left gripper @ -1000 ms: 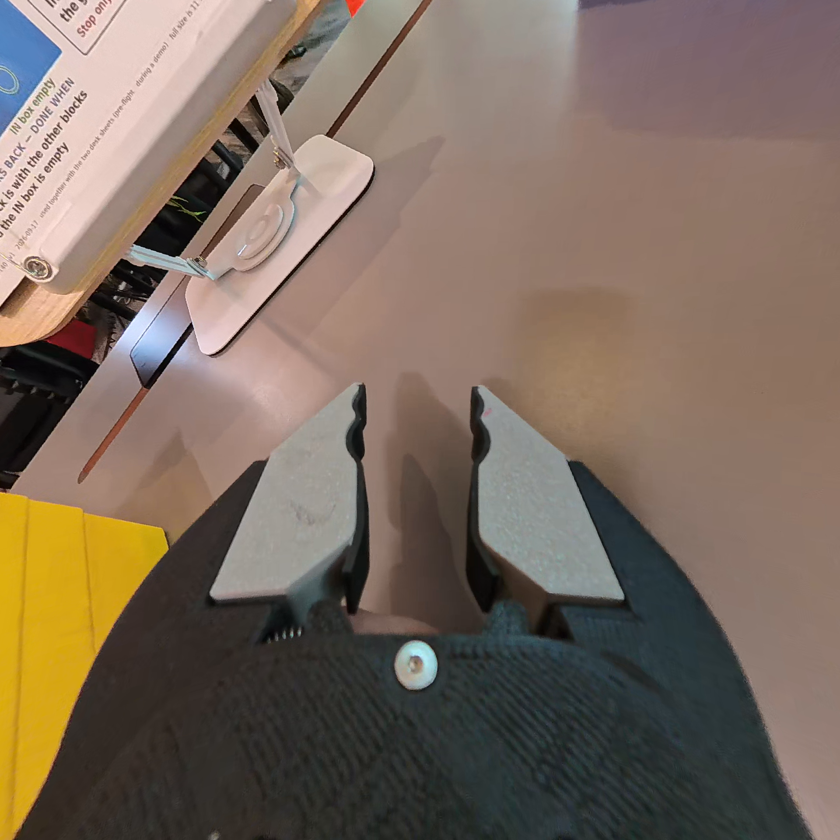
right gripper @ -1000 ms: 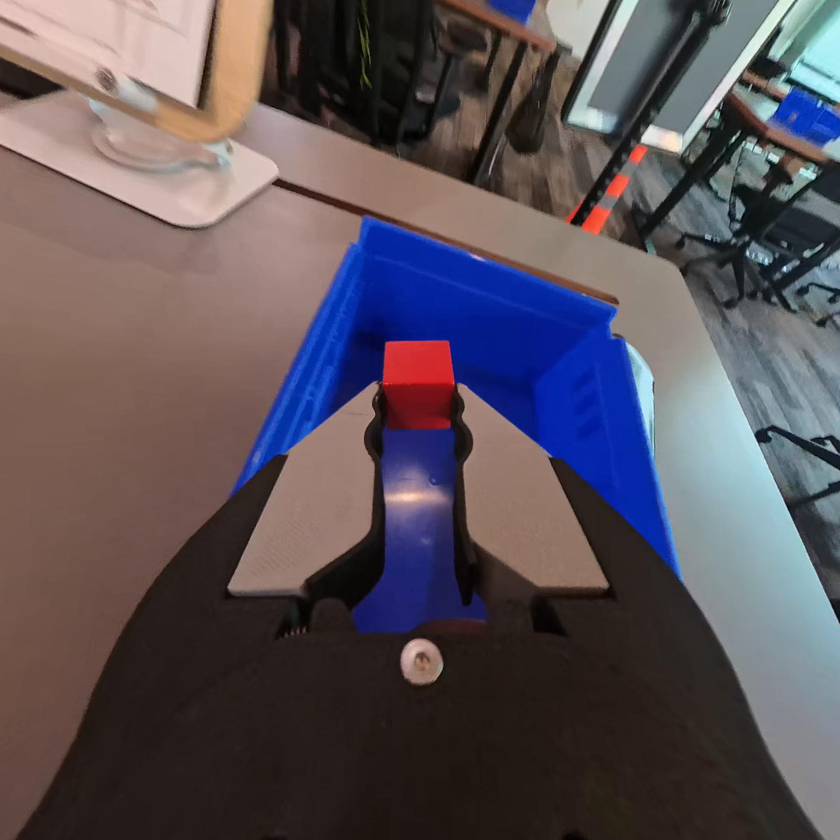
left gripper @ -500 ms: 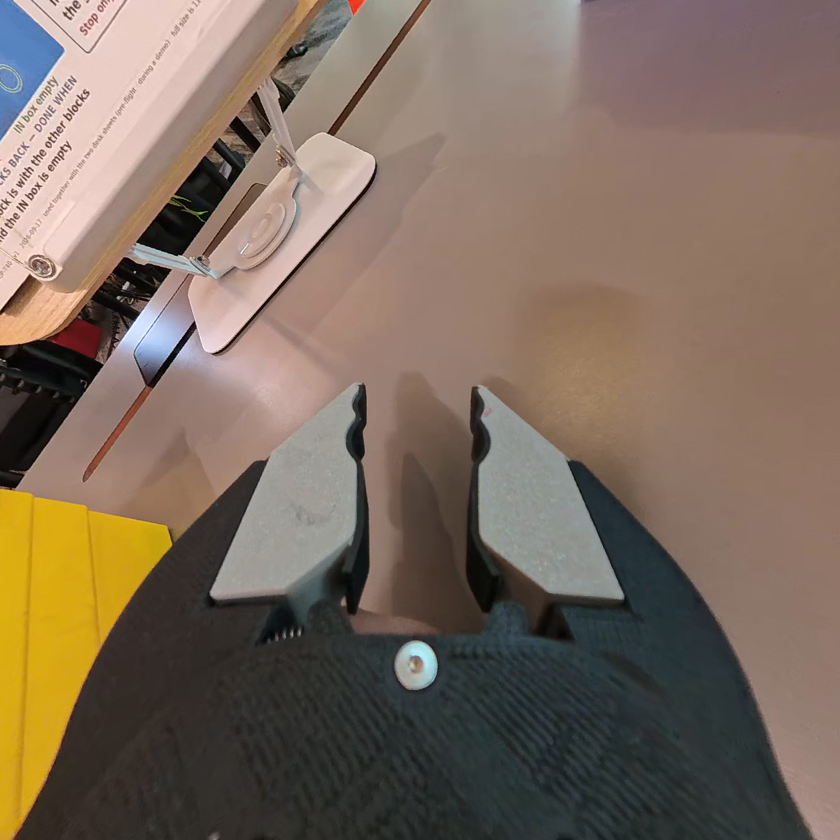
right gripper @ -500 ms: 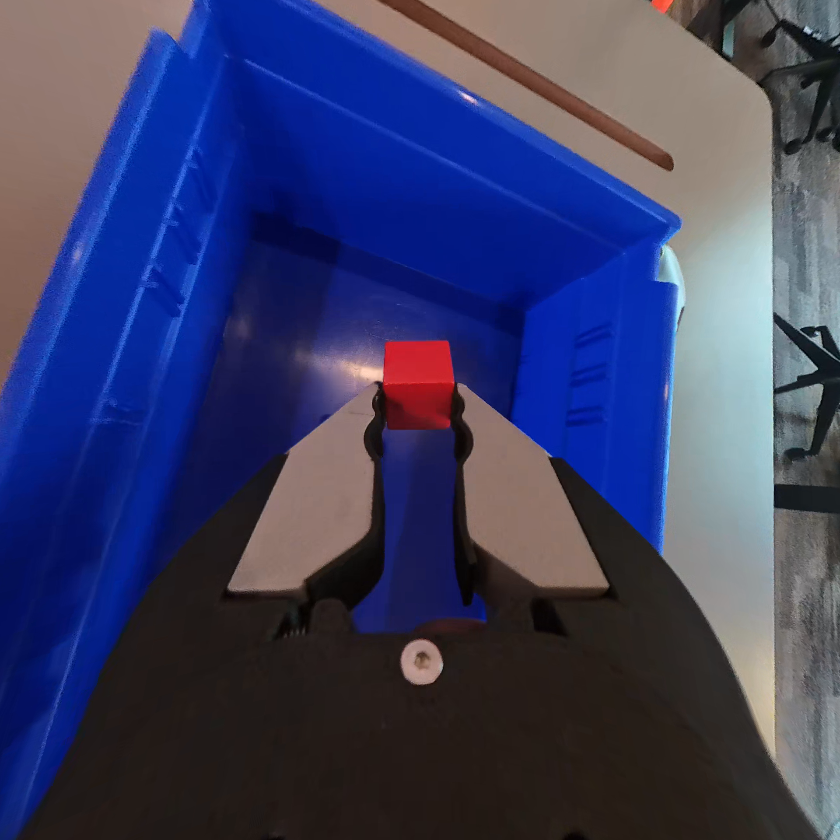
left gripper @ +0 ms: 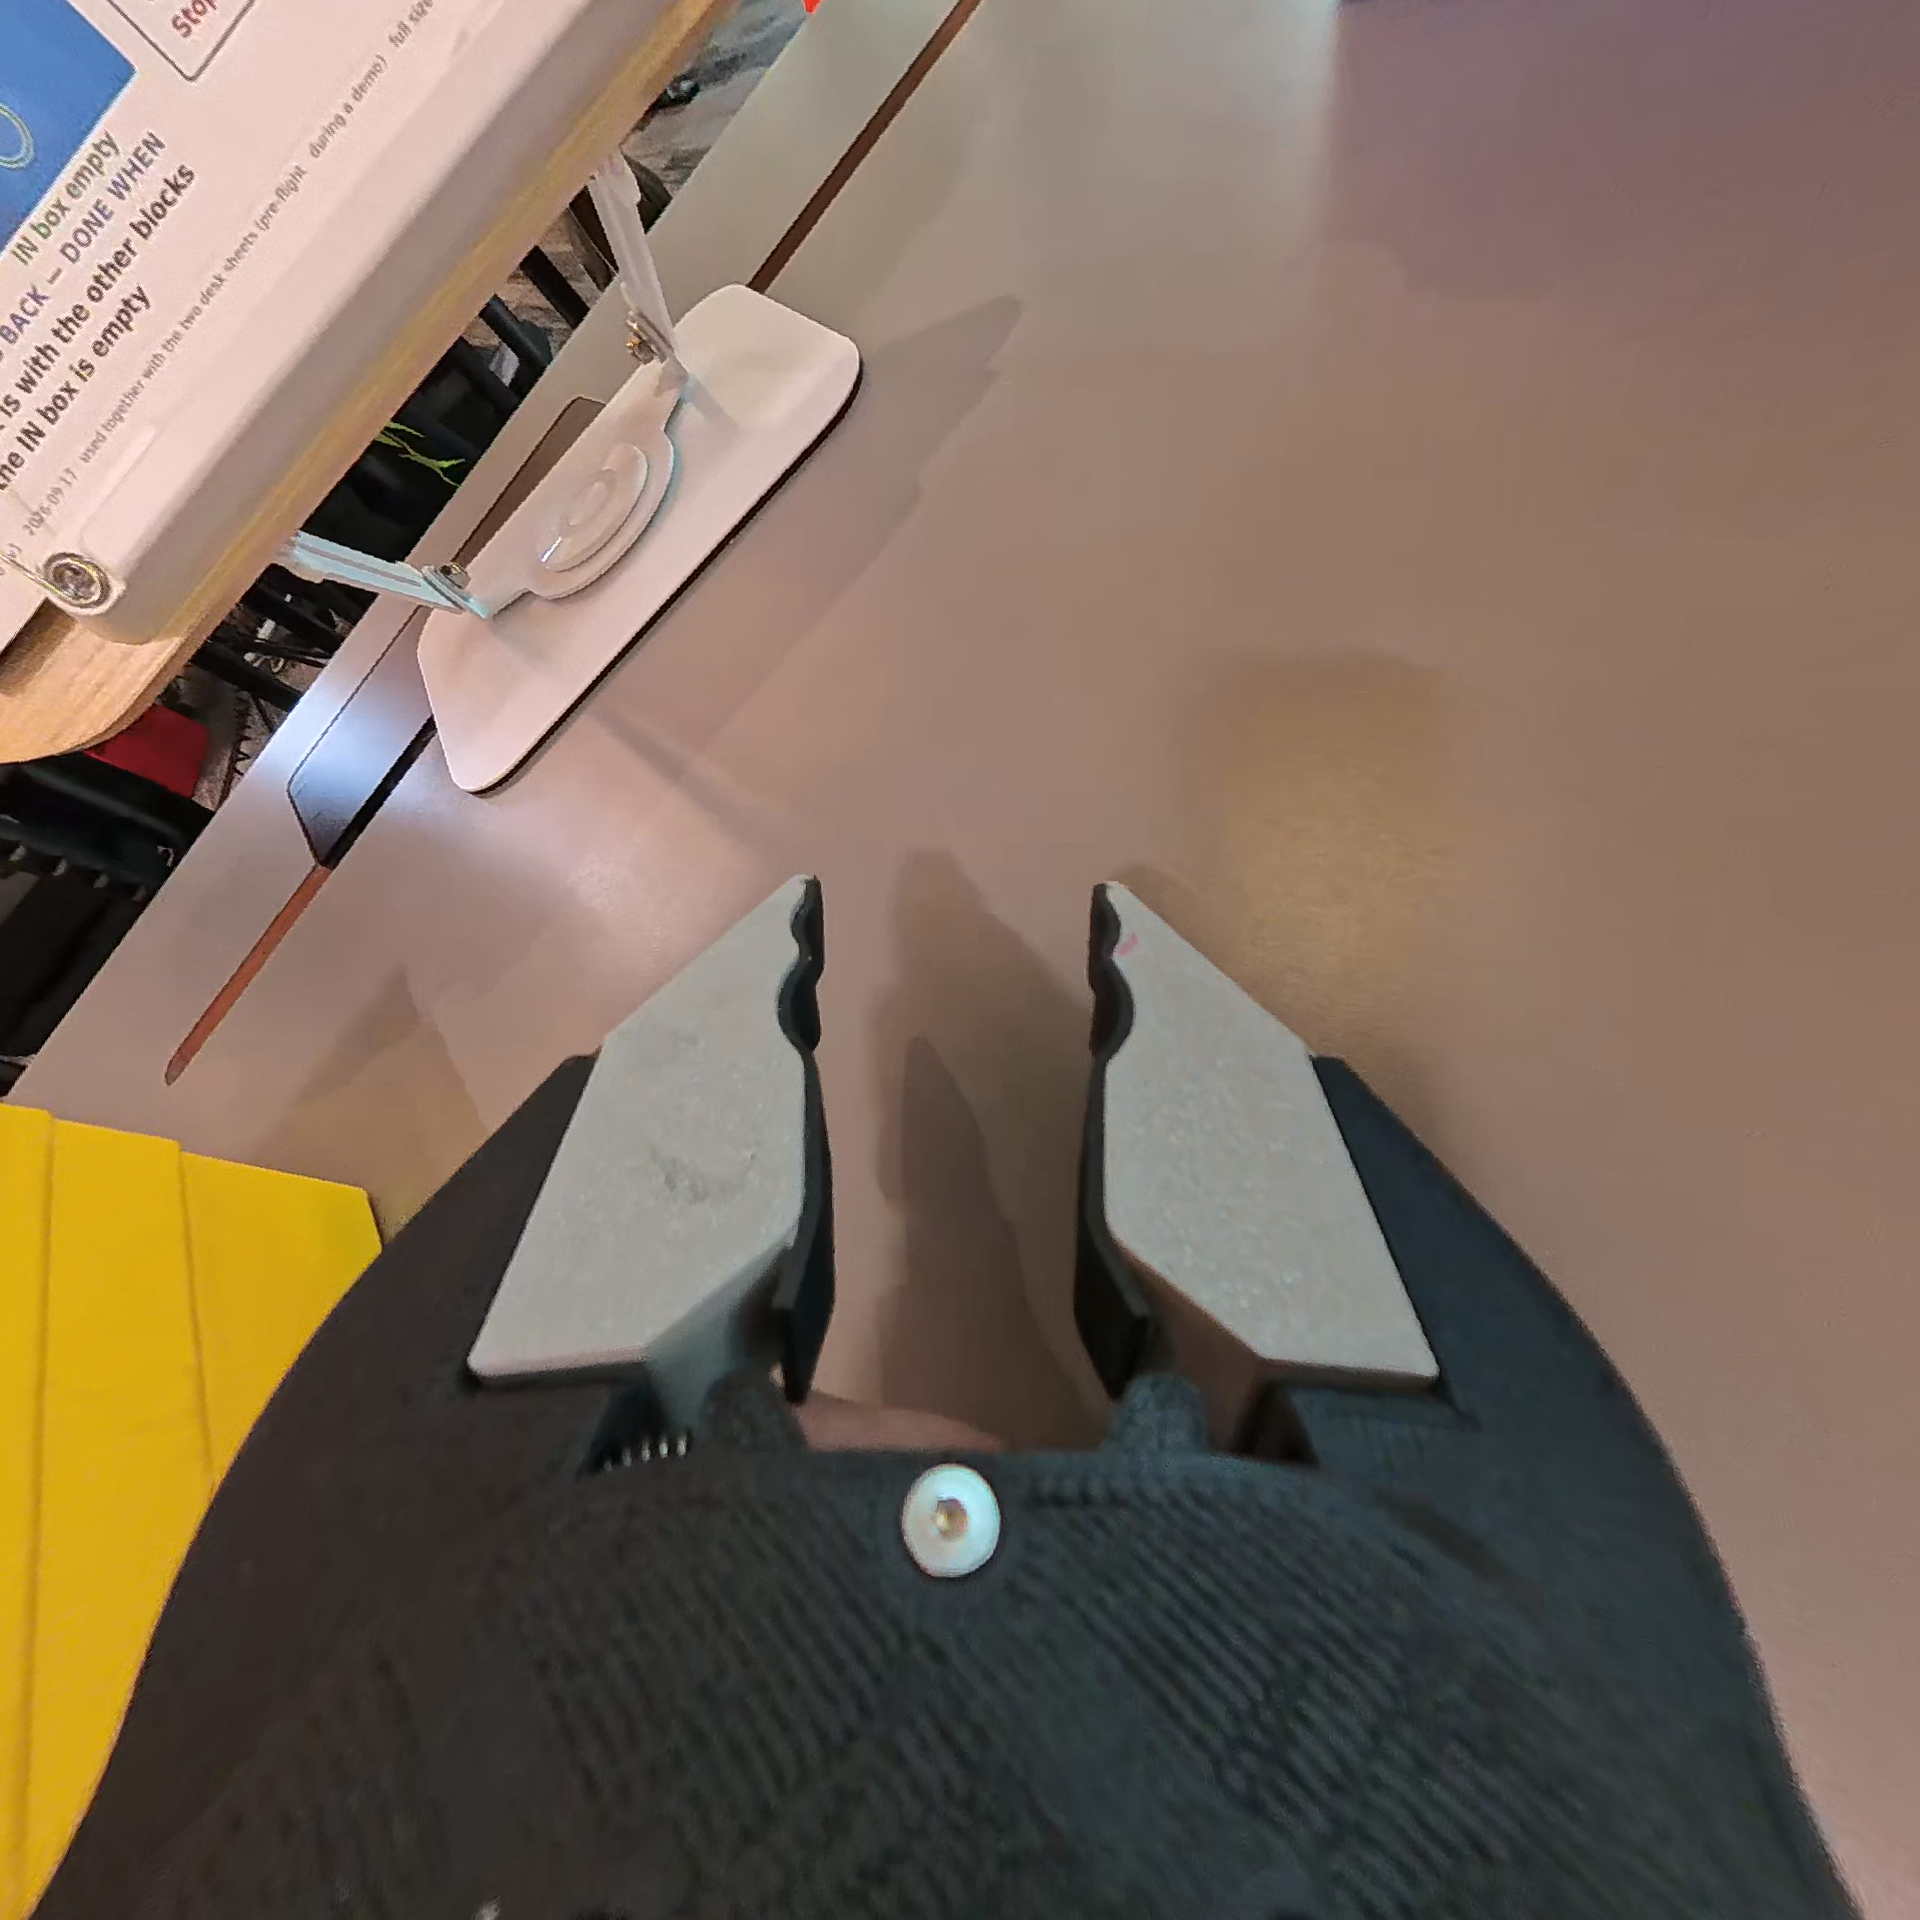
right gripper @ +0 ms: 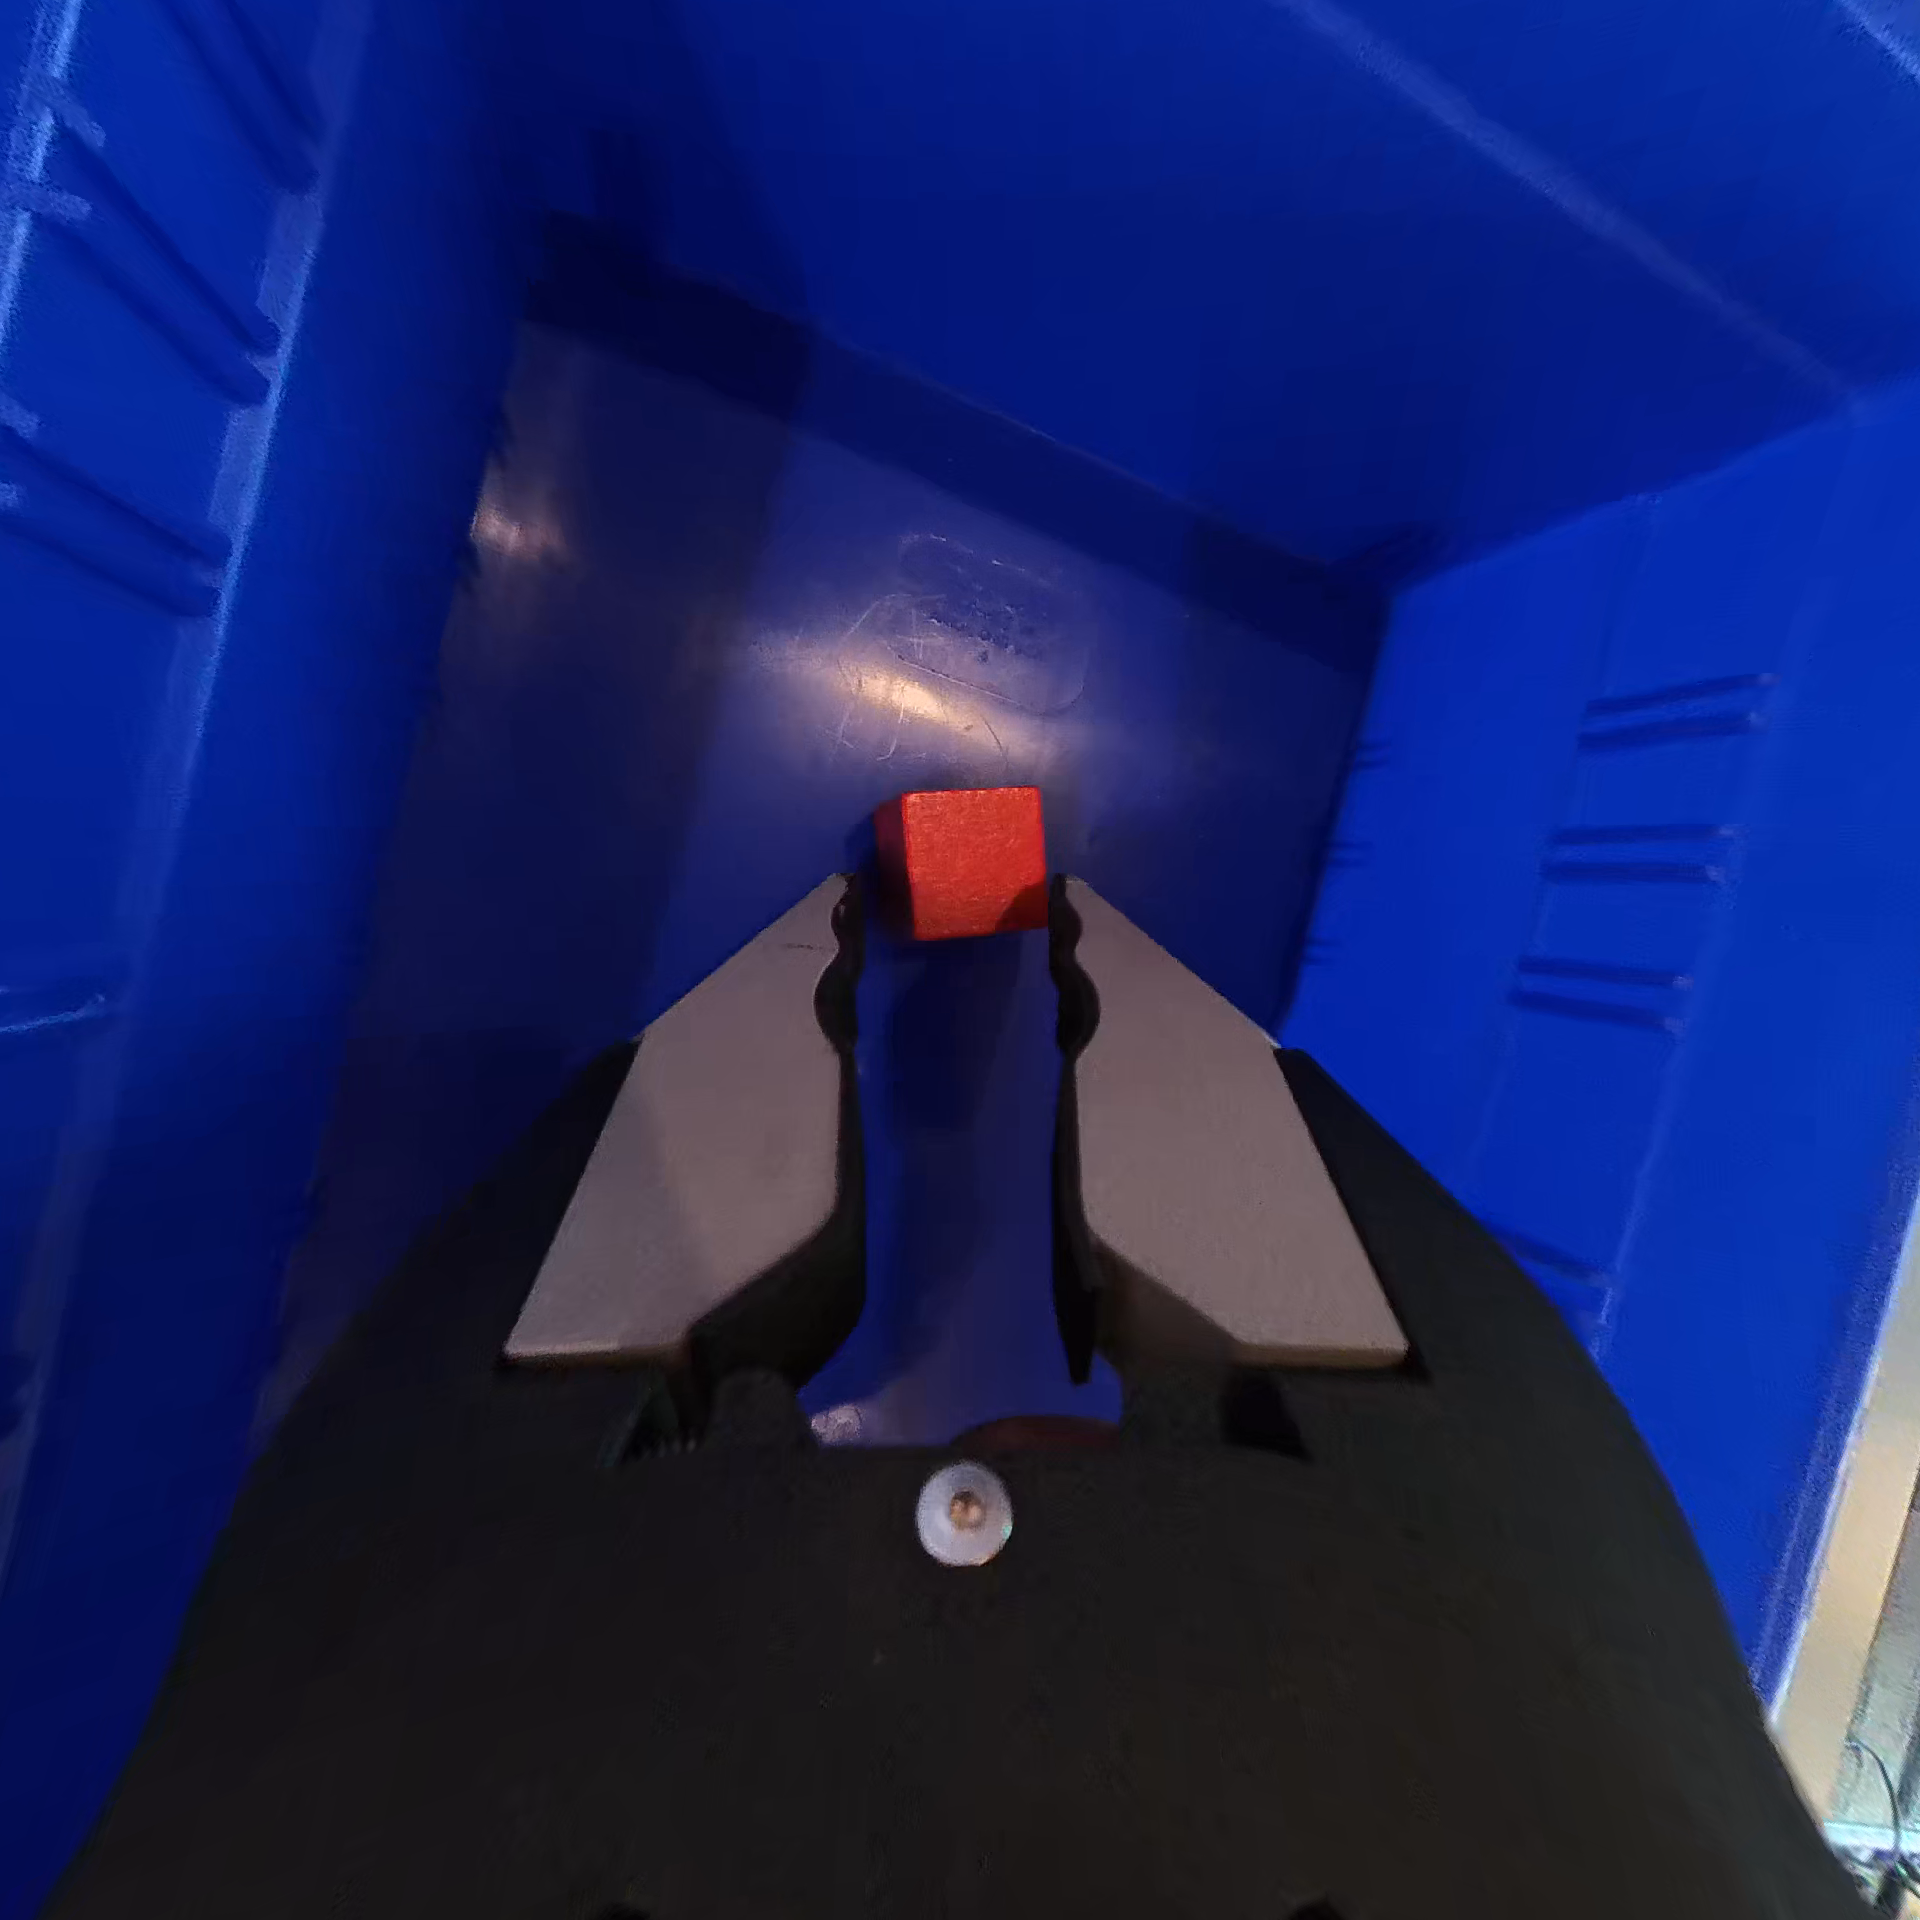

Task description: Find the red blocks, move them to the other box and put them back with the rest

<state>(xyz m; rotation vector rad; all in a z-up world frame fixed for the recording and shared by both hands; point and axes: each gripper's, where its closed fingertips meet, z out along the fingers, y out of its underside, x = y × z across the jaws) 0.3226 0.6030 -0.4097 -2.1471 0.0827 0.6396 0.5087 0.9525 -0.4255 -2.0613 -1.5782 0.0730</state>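
Our right gripper (right gripper: 951, 904) points steeply down into the blue box (right gripper: 312, 727), its 2 fingers (right gripper: 727, 1122) reaching close to the floor. They stand apart with the red block (right gripper: 961, 862) at their tips; the block sits on the box floor, slightly turned, with a gap to the left finger, and the right one is close enough that we cannot tell if it touches. We count nothing gripped. Beyond the tips the floor runs open to the far wall; side walls rise well off to both sides.

Our left gripper (left gripper: 956, 935) tilts down over the bare counter (left gripper: 1351, 520), fingers (left gripper: 675, 1143) spread wide on air. Ahead and right is open counter. Ahead-left stands a white stand (left gripper: 644, 520) near the counter edge, with a yellow box (left gripper: 125, 1403) behind-left of the fingers.
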